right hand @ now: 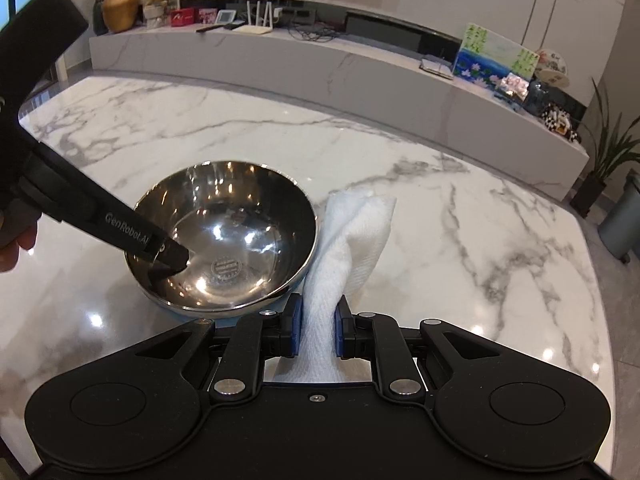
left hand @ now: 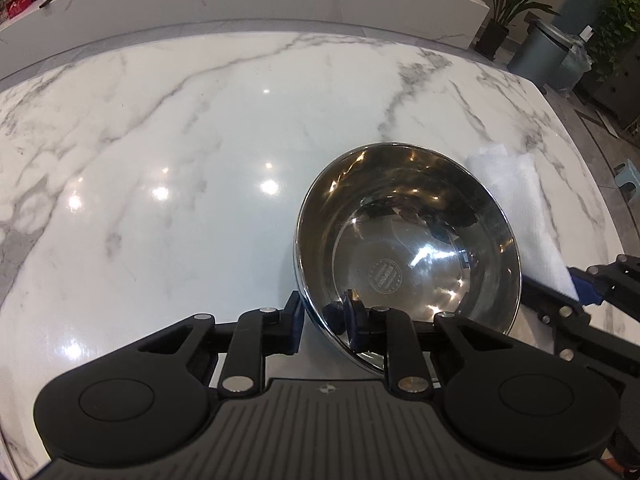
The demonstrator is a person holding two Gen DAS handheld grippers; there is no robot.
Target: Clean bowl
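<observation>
My left gripper [left hand: 322, 318] straddles the near rim of the shiny round steel bowl [right hand: 224, 240] on the white marble desk [right hand: 460, 216]. My right gripper [right hand: 316, 330] clamps a white paper towel [right hand: 344, 240] just beside it. Wiping inside seems next.

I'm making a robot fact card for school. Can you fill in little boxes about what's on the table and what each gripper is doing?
bowl: shiny metal bowl, tipped up off the table
left gripper: clamps the bowl's rim, one finger inside, one outside
cloth: white cloth, bunched, right beside the bowl
right gripper: pinches the cloth
cloth in bowl: not yet
table: white marble table with grey veins
bowl inside: looks empty, only reflections and a round stamp
</observation>
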